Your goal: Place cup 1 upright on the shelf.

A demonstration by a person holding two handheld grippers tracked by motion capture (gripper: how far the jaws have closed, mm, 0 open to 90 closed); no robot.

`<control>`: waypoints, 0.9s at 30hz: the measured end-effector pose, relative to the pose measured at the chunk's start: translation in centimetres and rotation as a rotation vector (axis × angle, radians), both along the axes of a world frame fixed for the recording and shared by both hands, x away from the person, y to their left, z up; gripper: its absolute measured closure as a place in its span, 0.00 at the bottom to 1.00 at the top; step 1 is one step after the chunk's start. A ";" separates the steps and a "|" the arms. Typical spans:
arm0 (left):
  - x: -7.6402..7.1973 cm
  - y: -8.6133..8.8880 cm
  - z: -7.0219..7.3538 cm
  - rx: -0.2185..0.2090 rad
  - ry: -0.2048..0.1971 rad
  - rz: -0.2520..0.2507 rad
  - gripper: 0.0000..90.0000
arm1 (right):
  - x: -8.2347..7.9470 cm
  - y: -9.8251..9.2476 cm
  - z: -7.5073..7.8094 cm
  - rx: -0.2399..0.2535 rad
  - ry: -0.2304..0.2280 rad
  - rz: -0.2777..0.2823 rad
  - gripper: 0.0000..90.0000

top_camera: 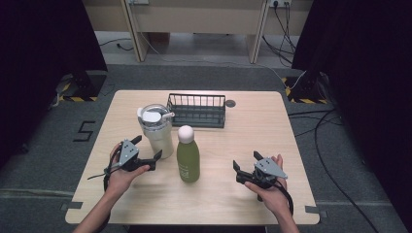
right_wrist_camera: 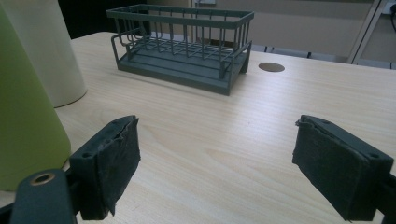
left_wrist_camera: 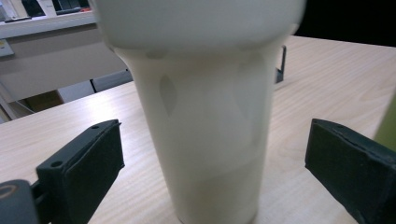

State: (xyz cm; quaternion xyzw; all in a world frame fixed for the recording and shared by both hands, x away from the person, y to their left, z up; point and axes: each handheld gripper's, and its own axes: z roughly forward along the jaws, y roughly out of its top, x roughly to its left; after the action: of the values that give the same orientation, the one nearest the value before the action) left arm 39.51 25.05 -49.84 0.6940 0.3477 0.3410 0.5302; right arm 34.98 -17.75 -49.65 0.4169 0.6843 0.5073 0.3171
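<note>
Left hand-held gripper (top_camera: 148, 156), jaws apart, brackets my tall cream plastic tumbler (left_wrist_camera: 205, 140) at the desk's (top_camera: 233, 145) near left, untouched. Judged smooth, rigid, top-heavy with its lid; grip mid-body, below the flare.

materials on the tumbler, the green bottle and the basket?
Cream tumbler: probably coated metal or plastic; smooth, matte, with soft reflections. Green bottle: likely painted metal with a satin look and a pale rounded cap. Wire basket: dark coated metal; thin welded-looking bars, no shine.
</note>
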 end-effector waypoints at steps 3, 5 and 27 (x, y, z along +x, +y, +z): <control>0.6 -0.3 0.1 0.004 -0.004 -0.009 0.04 | -0.1 0.1 0.1 -0.002 -0.011 0.002 0.16; 0.9 -0.5 0.1 0.011 -0.005 -0.008 0.04 | -0.1 0.1 0.2 -0.004 -0.023 0.001 0.16; 3.7 -2.0 0.0 -0.033 -0.007 -0.012 0.05 | -0.2 0.2 0.6 -0.023 -0.061 -0.026 0.13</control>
State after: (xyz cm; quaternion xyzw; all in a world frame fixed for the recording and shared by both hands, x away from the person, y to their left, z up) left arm 43.22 23.01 -49.81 0.6860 0.3474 0.3343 0.5449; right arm 34.83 -17.60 -49.09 0.4067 0.6746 0.5077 0.3490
